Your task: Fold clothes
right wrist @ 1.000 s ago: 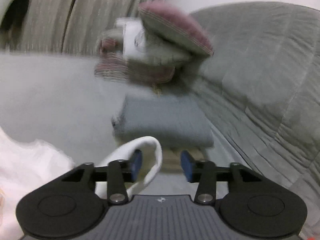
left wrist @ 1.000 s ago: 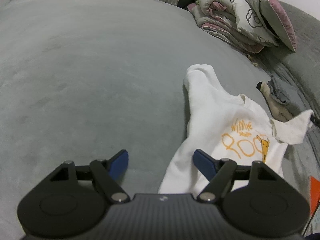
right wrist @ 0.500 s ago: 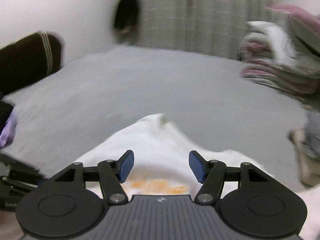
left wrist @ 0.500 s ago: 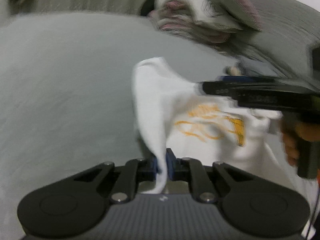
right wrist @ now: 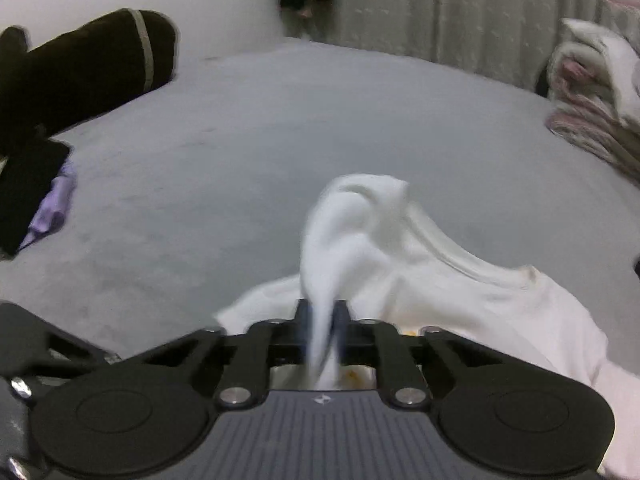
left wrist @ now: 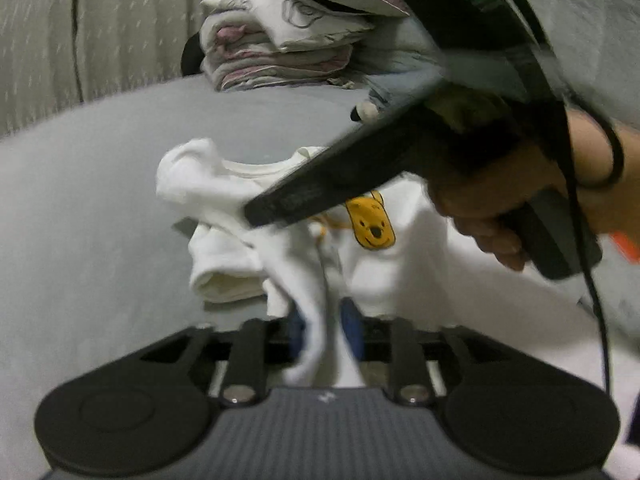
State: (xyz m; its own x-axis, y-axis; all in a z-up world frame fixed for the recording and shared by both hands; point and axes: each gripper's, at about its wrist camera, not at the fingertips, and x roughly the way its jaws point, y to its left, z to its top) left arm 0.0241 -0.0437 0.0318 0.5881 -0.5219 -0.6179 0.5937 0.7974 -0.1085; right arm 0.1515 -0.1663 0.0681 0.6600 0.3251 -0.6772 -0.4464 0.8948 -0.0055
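A white shirt [left wrist: 400,280] with a yellow bear print [left wrist: 370,224] lies bunched on the grey bed [left wrist: 100,200]. Its lower edge hangs between the blue pads of my left gripper [left wrist: 322,330], whose jaws are opening and stand apart around the cloth. My right gripper [right wrist: 324,322] is shut on a fold of the same shirt [right wrist: 460,300], near the sleeve [right wrist: 360,208], which rises in a peak in front of it. In the left wrist view a hand [left wrist: 480,208] holds the right gripper [left wrist: 260,212] slanted across the shirt.
A stack of folded bedding [left wrist: 280,52] sits at the far side, also at the right of the right wrist view [right wrist: 592,92]. A dark bolster [right wrist: 80,64] and a purple cloth [right wrist: 56,204] lie at the left. A curtain [right wrist: 460,8] hangs behind the bed.
The left gripper shut on the shirt's edge and has since widened. The right gripper swung over the shirt and shut on a fold. The shirt went from flat to bunched.
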